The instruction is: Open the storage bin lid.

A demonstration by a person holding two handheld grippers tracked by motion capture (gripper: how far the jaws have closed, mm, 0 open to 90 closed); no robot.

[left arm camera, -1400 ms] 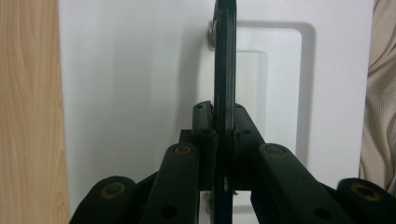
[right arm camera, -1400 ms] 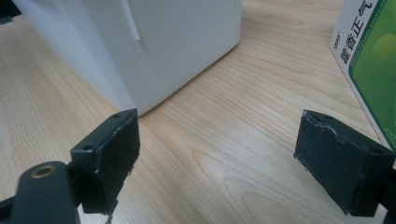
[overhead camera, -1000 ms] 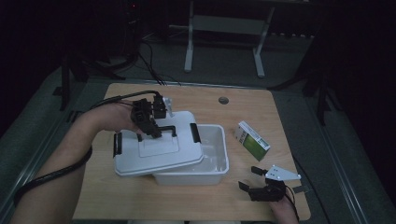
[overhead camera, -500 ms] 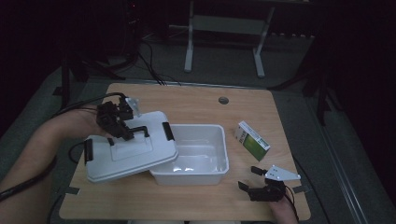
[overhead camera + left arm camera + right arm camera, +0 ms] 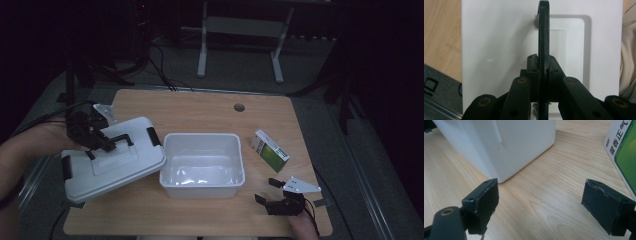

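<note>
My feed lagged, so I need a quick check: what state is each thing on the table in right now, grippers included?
Lid: off the bin, tilted, held by its black handle, near edge resting left of the bin.
Bin: open, upright, looks empty.
Green and white box: lying flat right of the bin, untouched.
Left gripper: shut on the handle.
Right gripper: open, holding nothing, low at the table's front right.

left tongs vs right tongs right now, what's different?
The left tongs are shut on the black handle of the white lid; the right tongs are open and hold nothing. The left tongs are at the table's left edge, beside the white bin; the right tongs are low near the front right corner, aimed between that bin and the green box. Both have black jaws.
</note>
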